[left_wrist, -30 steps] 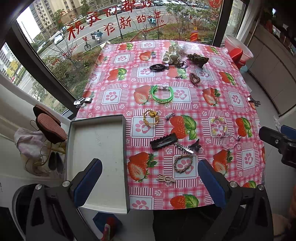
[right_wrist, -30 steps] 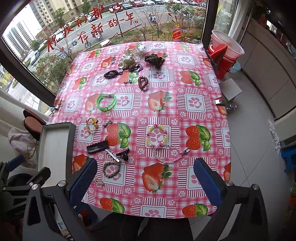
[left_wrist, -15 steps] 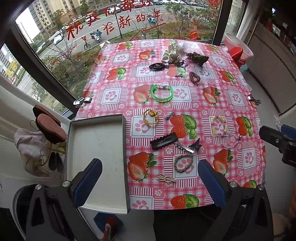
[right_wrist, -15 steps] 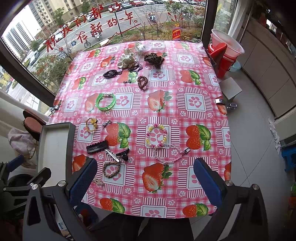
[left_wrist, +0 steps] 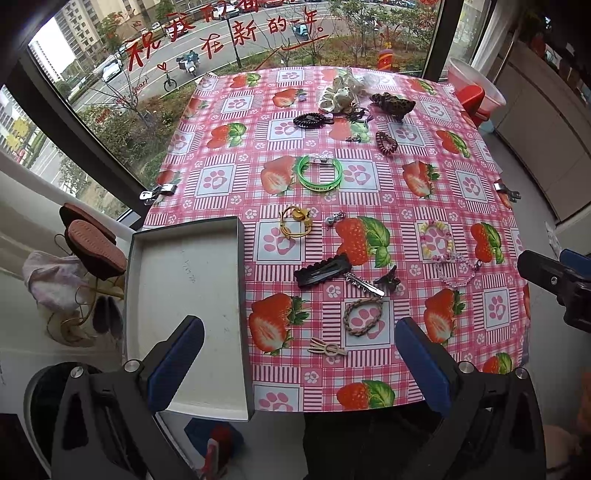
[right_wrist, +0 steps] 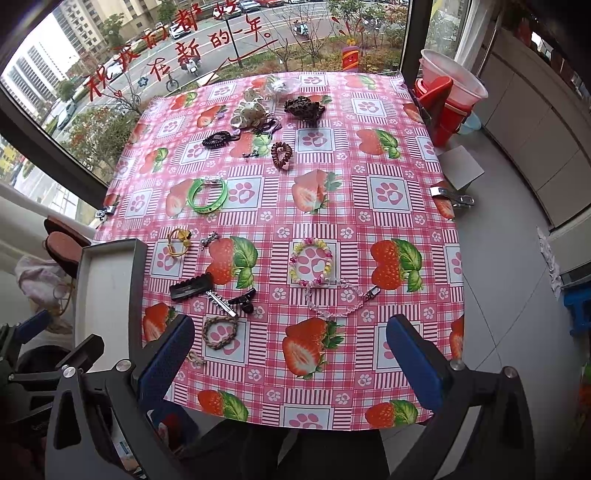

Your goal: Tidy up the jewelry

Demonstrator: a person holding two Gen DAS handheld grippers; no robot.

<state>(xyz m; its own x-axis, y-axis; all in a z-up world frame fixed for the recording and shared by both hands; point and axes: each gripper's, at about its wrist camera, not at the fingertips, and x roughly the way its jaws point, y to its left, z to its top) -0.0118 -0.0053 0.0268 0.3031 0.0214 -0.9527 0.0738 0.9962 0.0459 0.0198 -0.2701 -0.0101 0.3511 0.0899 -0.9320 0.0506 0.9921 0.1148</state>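
Red brush-painted Chinese characters across the window glass, partly legible: "在新的一年" in the lower row, upper row harder to read; same writing seen in the right wrist view. No brand or label readable on any jewelry piece.

Pink checked oilcloth with strawberries and paw prints over the bench, pinned at left and right edges by metal clips. Grey shallow cardboard tray at the bench's near-left corner, hanging over the near and left edges, nothing inside it. Bare cloth wide on the right half and along the near edge.

Scattered on the cloth: green plastic bangle mid-bench; yellow cord bracelet just right of the tray's far corner; black scalloped snap clip, silver spiked clip and small black claw clip close together; brown braided bracelet; beige wooden hairpin near the front edge; pastel beaded bracelet touching a clear crystal chain. Darker hair ties and scrunchies grouped at the far edge.

Left claw spread wide, above the near edge, holding nothing. Right claw likewise spread wide and holding nothing, over the near edge.

Only in the right wrist view: red and pink plastic buckets past the far-right corner. Only in the left wrist view: full tray floor, shoes below the window.
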